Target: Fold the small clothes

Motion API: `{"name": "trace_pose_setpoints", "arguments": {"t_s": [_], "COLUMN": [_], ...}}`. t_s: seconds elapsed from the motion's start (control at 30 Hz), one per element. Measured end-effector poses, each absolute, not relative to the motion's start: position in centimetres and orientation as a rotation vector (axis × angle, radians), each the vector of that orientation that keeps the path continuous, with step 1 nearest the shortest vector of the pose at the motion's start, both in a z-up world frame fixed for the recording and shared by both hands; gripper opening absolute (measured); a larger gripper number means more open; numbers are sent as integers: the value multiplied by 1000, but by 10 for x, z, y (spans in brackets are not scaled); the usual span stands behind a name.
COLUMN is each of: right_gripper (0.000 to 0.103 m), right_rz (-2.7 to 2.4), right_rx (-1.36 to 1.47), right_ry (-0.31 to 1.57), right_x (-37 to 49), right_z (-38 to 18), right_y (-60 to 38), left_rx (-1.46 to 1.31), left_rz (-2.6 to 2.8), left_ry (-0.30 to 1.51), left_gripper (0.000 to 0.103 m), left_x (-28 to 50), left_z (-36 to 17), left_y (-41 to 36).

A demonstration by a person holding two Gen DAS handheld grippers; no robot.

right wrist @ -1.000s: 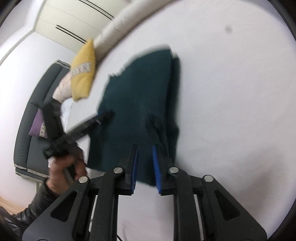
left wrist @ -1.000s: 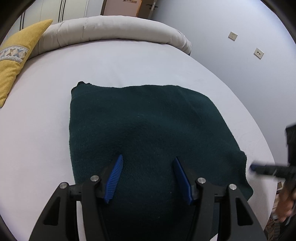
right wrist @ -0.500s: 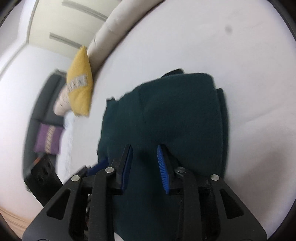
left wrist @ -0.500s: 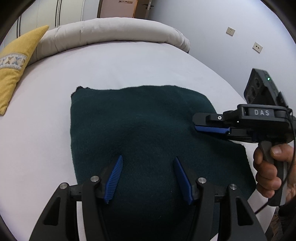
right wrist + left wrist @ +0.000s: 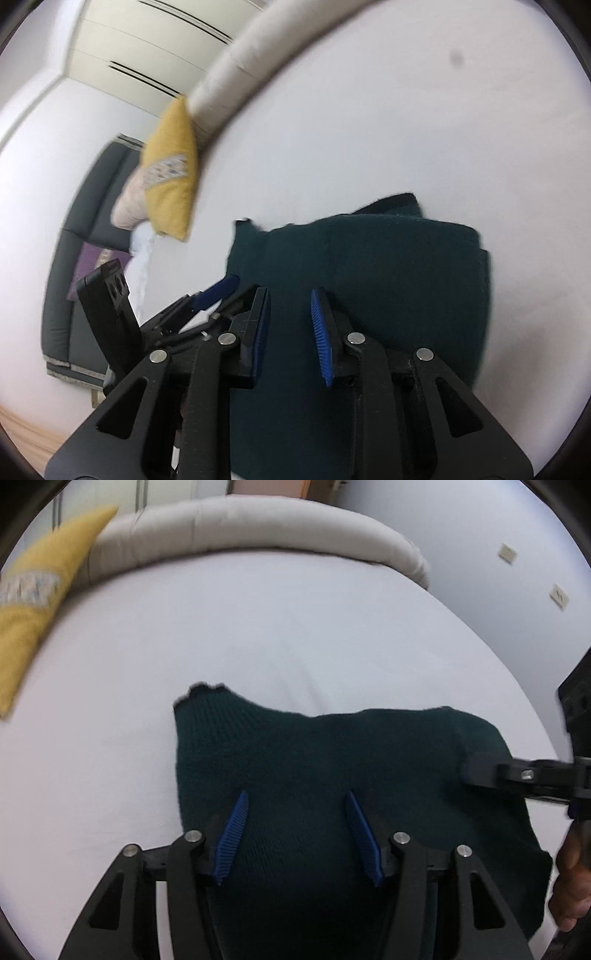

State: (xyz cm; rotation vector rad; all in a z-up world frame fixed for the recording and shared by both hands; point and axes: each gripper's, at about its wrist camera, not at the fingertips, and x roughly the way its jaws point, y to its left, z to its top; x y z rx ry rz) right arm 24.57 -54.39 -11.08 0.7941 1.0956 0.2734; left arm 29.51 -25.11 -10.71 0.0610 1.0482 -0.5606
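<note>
A dark green knit garment (image 5: 332,768), folded roughly square, is seen near the white bed's (image 5: 258,627) front edge, both the left gripper (image 5: 295,834) and right gripper (image 5: 288,332) apparently spread empty above it.

Parted right hand-held gripper (image 5: 290,334) over folded green knit (image 5: 399,273).
</note>
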Motion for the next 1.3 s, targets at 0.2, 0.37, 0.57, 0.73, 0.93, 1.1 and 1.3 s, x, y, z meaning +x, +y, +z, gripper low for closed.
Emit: {"name": "trace_pose_setpoints", "arguments": {"t_s": [0.2,0.37,0.57,0.73,0.93,1.1,1.3], "right_gripper": [0,0,3,20,26,23,21], "right_rz": [213,203,-12,132,313,298,263], "right_rx": [921,1031,1013,906,834,903,913], "right_ry": [1069,999,957,878,985,966,979], "right_x": [269,263,234,191,166,133,88], "right_z": [-143,-156,-147,-85,-93,-128,-136], "right_y": [-564,-590,-620,-590,-522,-525,-539], "left_rx": [99,87,2,24,188,176,216], "left_rz": [-544,-565,-564,-595,-641,-666,-667], "left_ry": [1032,1030,1043,928,934,947,938], "left_gripper": [61,65,61,58,61,63,62], "left_x": [296,304,296,232,165,167,150], "left_z": [-108,-113,-99,-61,-80,-85,-83], "left_y": [-260,-257,-237,-222,-236,-231,-223]}}
